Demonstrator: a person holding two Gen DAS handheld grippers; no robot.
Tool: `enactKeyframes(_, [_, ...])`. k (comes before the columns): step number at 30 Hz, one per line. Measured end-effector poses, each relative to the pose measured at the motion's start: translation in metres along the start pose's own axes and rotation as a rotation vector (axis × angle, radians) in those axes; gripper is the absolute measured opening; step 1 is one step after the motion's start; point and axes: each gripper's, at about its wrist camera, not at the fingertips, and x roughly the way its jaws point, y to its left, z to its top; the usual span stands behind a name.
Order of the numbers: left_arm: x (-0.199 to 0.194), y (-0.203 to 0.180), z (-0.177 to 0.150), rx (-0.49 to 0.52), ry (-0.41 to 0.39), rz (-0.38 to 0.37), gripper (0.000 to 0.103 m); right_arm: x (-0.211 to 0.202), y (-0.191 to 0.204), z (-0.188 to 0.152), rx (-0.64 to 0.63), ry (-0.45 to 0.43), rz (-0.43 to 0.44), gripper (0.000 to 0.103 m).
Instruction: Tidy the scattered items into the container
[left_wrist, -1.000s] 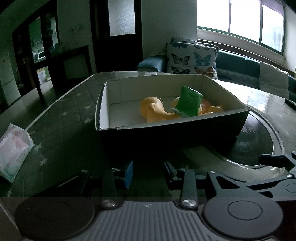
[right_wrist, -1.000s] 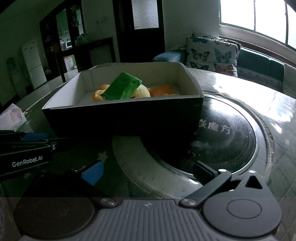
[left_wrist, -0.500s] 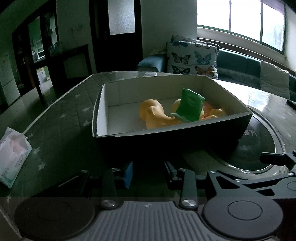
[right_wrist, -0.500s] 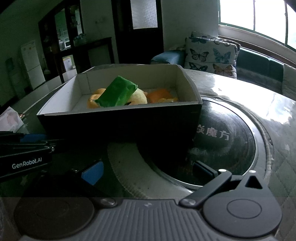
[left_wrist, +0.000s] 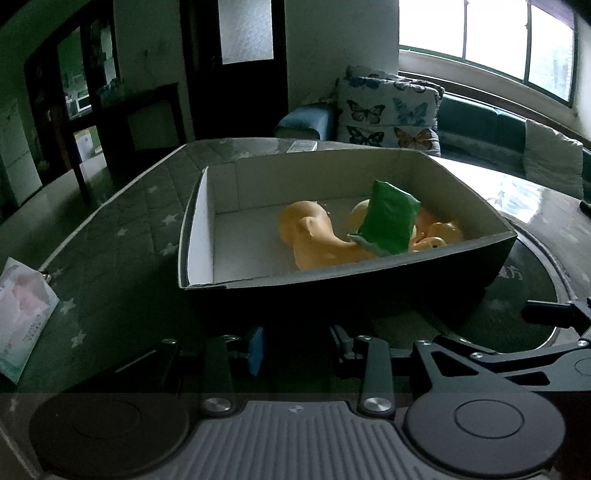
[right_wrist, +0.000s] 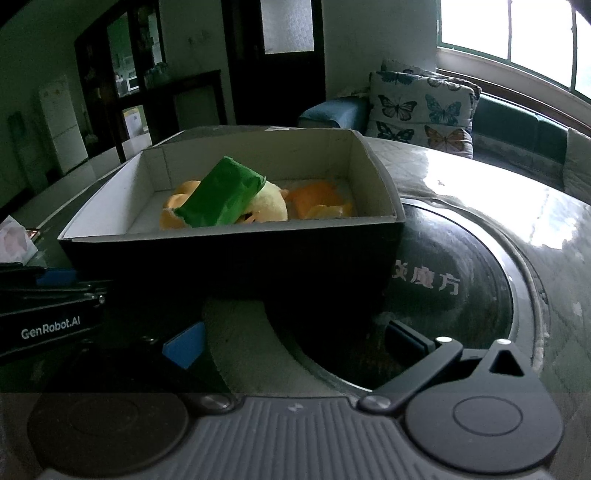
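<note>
Far left on my left camera, a white tissue pack (left_wrist: 22, 317) lies flat at the edge of the worktop (left_wrist: 122, 236), well apart from everything else. Moving right, the box (left_wrist: 369, 284) sits in the middle of the worktop, dark outside and white inside, its long axis running left to right across my view, with its right end resting on the round black disc (right_wrist: 461, 288) set into the surface.

The left half of the box floor is bare. In the right half lie the soft toys: an orange plush toy (left_wrist: 314, 236) on its side, and against it a green packet (left_wrist: 388, 218) propped up on end, its long axis tilted, top edge leaning toward the far right. From my right camera the same green packet (right_wrist: 221, 195) slants from near left up to far right, resting on a pale yellow plush toy (right_wrist: 271, 205), with an orange piece (right_wrist: 317, 203) beside it toward the right wall.

My left claw (left_wrist: 295, 347) hangs just in front of the near wall of the box, its fingers slightly apart and pinching nothing. My right claw (right_wrist: 291, 343) sits near the box's right near corner over the disc, spread wide and empty.
</note>
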Motion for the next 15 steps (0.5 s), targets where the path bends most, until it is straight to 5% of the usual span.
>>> enactKeyframes(15, [0.0088,-0.0006,0.0082,-0.011,0.042,0.018,0.038,0.0109,-0.0053,0.0110,-0.015,0.012,0.003,0.103])
